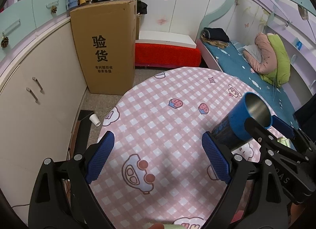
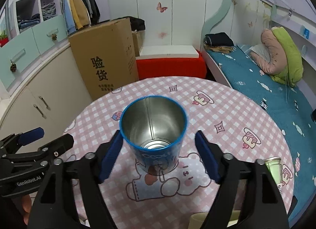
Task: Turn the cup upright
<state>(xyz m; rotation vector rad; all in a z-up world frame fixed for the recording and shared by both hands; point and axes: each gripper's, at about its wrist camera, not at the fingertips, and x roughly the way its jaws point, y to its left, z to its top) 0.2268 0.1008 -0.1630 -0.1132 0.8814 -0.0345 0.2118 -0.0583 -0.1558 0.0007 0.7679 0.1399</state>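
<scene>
A blue cup with a steel inside [image 2: 154, 130] stands upright, mouth up, on the pink checked tablecloth [image 2: 227, 114]. My right gripper [image 2: 158, 150] is open, one blue finger on each side of the cup; the left finger is close to its wall, the right finger stands apart. In the left wrist view the cup [image 1: 243, 118] is at the right, between the right gripper's fingers [image 1: 254, 126]. My left gripper [image 1: 158, 157] is open and empty over the cloth, left of the cup. It also shows in the right wrist view [image 2: 45, 138] at the left edge.
A round table carries the cloth [image 1: 158, 110]. A small glass bottle [image 2: 274, 167] stands at the cloth's right, near my right finger. A cardboard box [image 1: 106, 51], a cabinet [image 1: 35, 100], a white paper cup on the floor [image 1: 94, 120] and a bed [image 1: 256, 74] surround the table.
</scene>
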